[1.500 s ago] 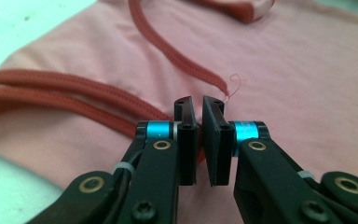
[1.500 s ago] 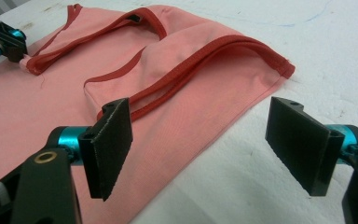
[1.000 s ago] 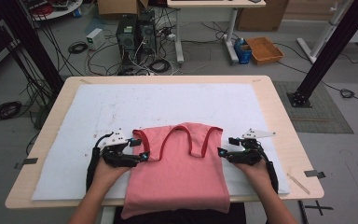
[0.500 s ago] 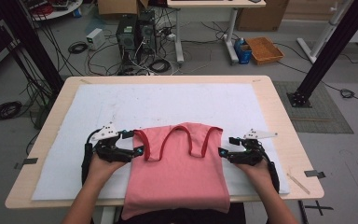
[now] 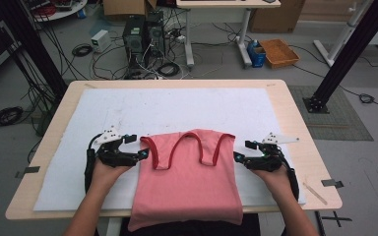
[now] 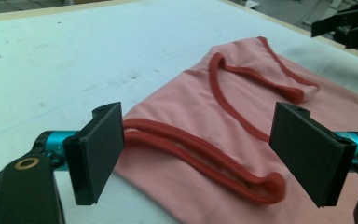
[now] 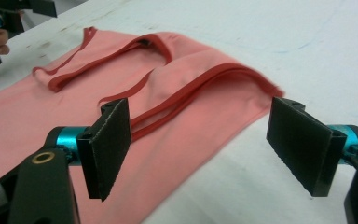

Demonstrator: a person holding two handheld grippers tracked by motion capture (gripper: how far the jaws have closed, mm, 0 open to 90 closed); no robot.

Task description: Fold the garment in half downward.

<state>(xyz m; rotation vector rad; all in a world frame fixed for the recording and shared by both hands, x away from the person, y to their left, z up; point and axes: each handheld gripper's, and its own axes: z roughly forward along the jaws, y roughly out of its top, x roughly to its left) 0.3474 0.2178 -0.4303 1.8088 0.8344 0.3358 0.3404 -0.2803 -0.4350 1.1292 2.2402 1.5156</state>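
Observation:
A pink tank top [image 5: 187, 182] with red trim lies flat on the white mat [image 5: 192, 110], its hem hanging over the table's near edge. My left gripper [image 5: 140, 147] is open beside its left shoulder strap. In the left gripper view the jaws stand wide apart [image 6: 200, 158] with the red-edged strap [image 6: 191, 147] lying between them, untouched. My right gripper [image 5: 242, 151] is open at the top's right shoulder. Its jaws [image 7: 200, 144] straddle the right armhole edge [image 7: 205, 91] of the tank top [image 7: 51, 116] without closing on it.
The mat covers most of a wooden table [image 5: 305, 128]. A thin stick [image 5: 315, 192] lies near the table's right front corner. Beyond the table are computer towers [image 5: 140, 34], cables, an orange tray [image 5: 279, 51] and black frame posts [image 5: 347, 54].
My left gripper has drawn slightly left and farther from the person, off the top's left edge. The right gripper and the tank top have hardly moved.

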